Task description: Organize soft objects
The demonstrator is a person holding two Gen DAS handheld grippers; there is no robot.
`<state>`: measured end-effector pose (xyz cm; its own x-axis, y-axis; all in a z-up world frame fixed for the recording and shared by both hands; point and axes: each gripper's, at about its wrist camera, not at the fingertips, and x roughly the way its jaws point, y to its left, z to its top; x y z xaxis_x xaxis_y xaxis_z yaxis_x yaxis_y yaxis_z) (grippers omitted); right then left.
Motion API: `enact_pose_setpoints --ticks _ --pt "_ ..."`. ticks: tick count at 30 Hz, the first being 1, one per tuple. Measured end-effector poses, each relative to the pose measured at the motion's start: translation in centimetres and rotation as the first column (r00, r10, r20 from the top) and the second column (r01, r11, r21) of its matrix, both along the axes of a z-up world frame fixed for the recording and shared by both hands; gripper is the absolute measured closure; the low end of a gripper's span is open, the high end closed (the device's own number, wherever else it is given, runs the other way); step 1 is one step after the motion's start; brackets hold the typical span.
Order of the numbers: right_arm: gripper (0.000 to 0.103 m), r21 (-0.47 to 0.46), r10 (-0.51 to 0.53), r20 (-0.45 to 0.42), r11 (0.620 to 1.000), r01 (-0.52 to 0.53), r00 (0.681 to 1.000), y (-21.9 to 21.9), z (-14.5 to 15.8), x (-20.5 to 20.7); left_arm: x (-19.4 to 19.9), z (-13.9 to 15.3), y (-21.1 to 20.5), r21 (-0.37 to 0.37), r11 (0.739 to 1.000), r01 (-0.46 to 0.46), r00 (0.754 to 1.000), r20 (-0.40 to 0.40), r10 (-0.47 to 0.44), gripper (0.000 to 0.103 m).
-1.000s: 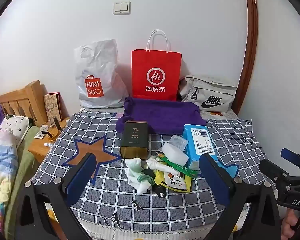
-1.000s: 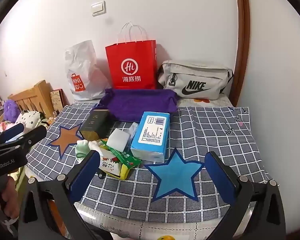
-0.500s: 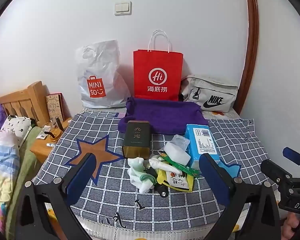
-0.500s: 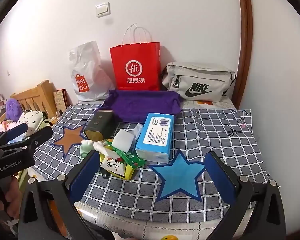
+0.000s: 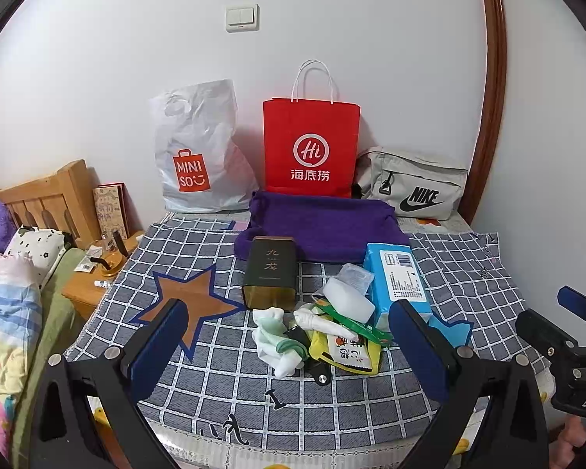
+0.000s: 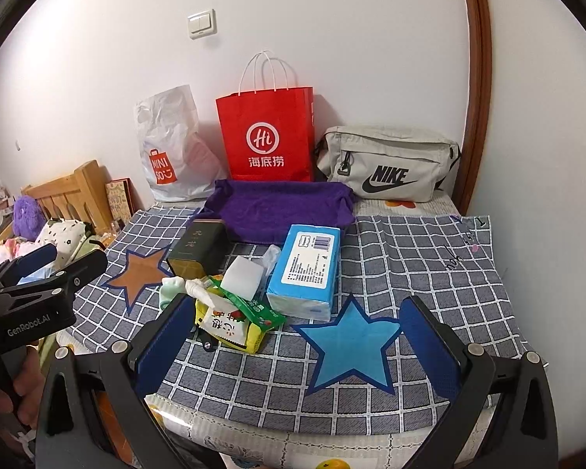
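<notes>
On the checked cloth (image 5: pixel 215 371) a pile holds white-green socks (image 5: pixel 275 336), a white foam block (image 5: pixel 347 299), a yellow snack packet (image 5: pixel 345 353), a blue tissue pack (image 5: pixel 396 277) and a dark tin (image 5: pixel 269 273). Behind the pile lies a purple towel (image 5: pixel 324 230). My left gripper (image 5: pixel 286 306) is open, short of the socks, holding nothing. My right gripper (image 6: pixel 297 303) is open over the blue star (image 6: pixel 351 344), with the tissue pack (image 6: pixel 306 269), snack packet (image 6: pixel 230 326) and towel (image 6: pixel 281 207) ahead. Each gripper shows in the other view, right (image 5: pixel 566 336) and left (image 6: pixel 47 273).
Against the wall stand a white Miniso bag (image 5: pixel 199 156), a red paper bag (image 5: pixel 310 148) and a grey Nike bag (image 5: pixel 414 187). A wooden bedside table (image 5: pixel 93 285), a headboard (image 5: pixel 47 199) and bedding lie to the left. A brown door frame (image 5: pixel 488 97) runs up the right.
Both views have drifted slightly, so the scene sits a little further right in each. Nothing on the cloth has moved, and both grippers stay open and empty.
</notes>
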<state>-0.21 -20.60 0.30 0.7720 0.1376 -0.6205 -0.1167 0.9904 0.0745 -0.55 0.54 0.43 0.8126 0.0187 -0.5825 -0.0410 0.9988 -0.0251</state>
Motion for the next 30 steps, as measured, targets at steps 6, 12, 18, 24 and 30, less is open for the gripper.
enact_pose_setpoints --ticks 6,12,18,24,30 --pt "0.0 0.003 -0.001 0.004 1.0 0.001 1.0 0.11 0.29 0.06 0.0 0.02 0.01 0.0 1.0 0.0 1.0 0.0 0.0 0.0" --pt "0.0 0.004 0.001 0.006 1.0 -0.001 1.0 0.17 0.34 0.05 0.04 0.35 0.13 0.0 1.0 -0.005 1.0 -0.005 0.005 0.0" --pt "0.0 0.004 0.002 0.008 1.0 -0.002 1.0 0.11 0.38 0.09 0.16 0.37 0.07 0.001 1.0 -0.005 1.0 -0.006 0.005 0.0" --pt "0.0 0.006 0.002 0.011 1.0 -0.002 1.0 0.06 0.47 -0.02 0.13 0.43 0.15 0.005 1.0 -0.006 1.0 -0.007 0.006 0.0" --pt "0.0 0.004 0.002 0.014 1.0 -0.002 1.0 0.03 0.5 -0.06 0.18 0.39 -0.01 0.005 1.0 -0.004 1.0 -0.004 0.004 0.0"
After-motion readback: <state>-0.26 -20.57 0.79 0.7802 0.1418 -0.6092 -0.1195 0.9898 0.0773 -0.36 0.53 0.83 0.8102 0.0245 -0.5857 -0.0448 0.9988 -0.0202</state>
